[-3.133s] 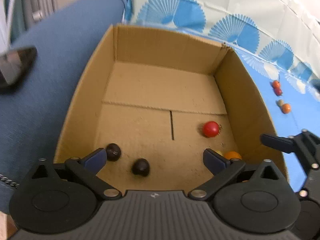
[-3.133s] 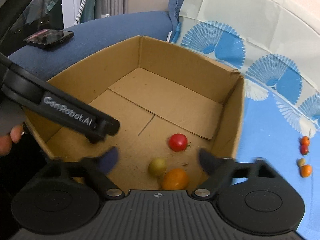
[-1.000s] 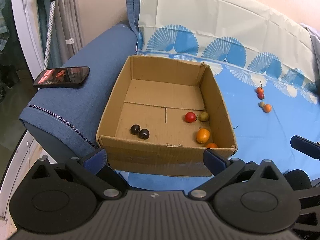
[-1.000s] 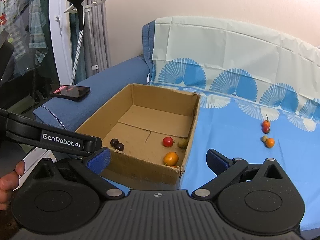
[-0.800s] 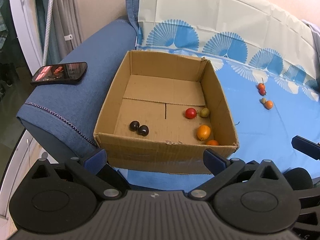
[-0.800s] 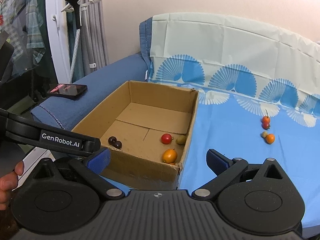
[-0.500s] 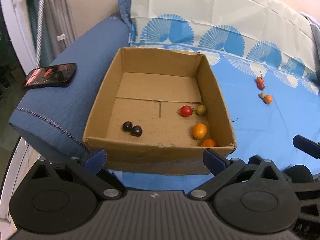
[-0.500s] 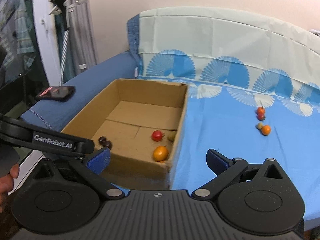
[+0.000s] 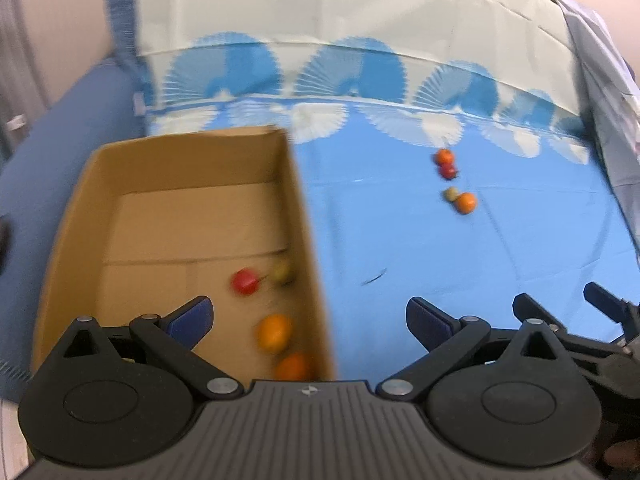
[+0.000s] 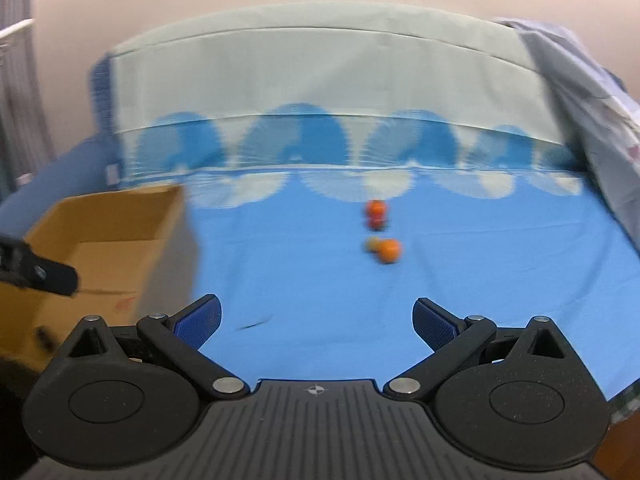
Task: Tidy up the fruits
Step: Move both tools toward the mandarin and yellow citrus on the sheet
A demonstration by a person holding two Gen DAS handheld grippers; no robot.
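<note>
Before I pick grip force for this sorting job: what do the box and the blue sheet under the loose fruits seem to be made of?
The box looks like matte brown corrugated cardboard: flat folded walls and flap seams across its floor. The blue sheet appears to be thin, smooth plastic-like or coated cloth, judging by its sharp fold creases and printed fan pattern; blur leaves that open. The loose fruits lie directly on it.

Each fisheye camera looks forward and down along its own gripper's spread fingers. The left view sits close over the cardboard box, at its right wall; the right view faces the blue patterned cloth. Both blurred views share the box and the loose fruits farther off.
</note>
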